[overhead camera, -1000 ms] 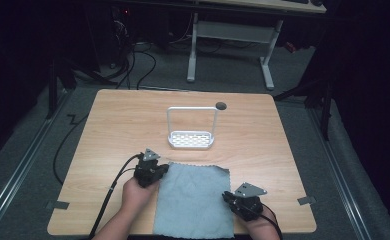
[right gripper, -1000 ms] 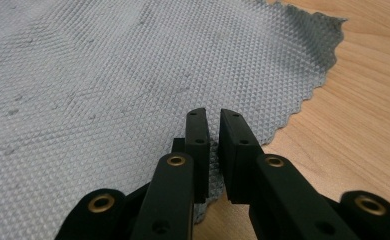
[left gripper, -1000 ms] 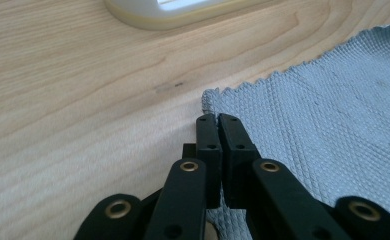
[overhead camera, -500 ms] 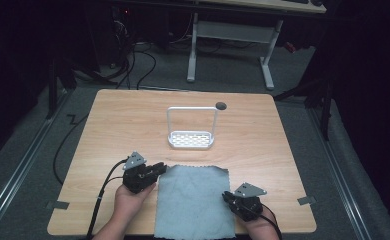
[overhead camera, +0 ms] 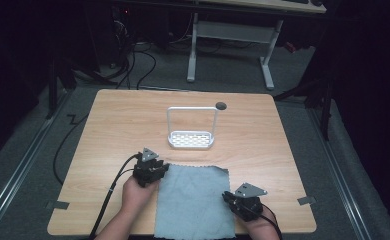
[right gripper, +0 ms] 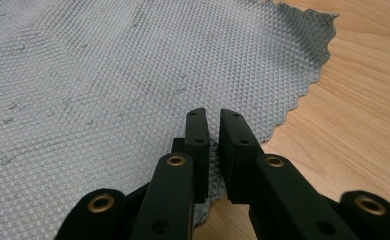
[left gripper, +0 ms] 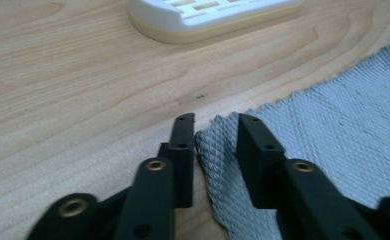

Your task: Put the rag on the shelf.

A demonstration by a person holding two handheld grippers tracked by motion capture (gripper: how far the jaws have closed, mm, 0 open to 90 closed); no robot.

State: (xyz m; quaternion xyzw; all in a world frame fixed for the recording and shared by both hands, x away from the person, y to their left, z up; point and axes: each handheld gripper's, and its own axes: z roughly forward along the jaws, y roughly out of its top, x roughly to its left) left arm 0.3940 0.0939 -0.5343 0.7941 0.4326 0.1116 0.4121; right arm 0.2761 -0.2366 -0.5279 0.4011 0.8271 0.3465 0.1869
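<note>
We see the grey cloth point(overhead camera: 195, 200) flat on the wooden table point(overhead camera: 263, 140) before the white rack point(overhead camera: 191, 128), its far corner between the spread left gripper point(left gripper: 214, 127), the right gripper point(right gripper: 214, 122) pinching its edge.

White rack point(overhead camera: 191, 131) stands mid-counter point(overhead camera: 263, 145), w/ bare wood on both sides and behind it; grey cloth point(overhead camera: 194, 200) covers the near edge btwn both hands.

No readable text, label or number appears anywhere, though the dim background may hide some.
</note>
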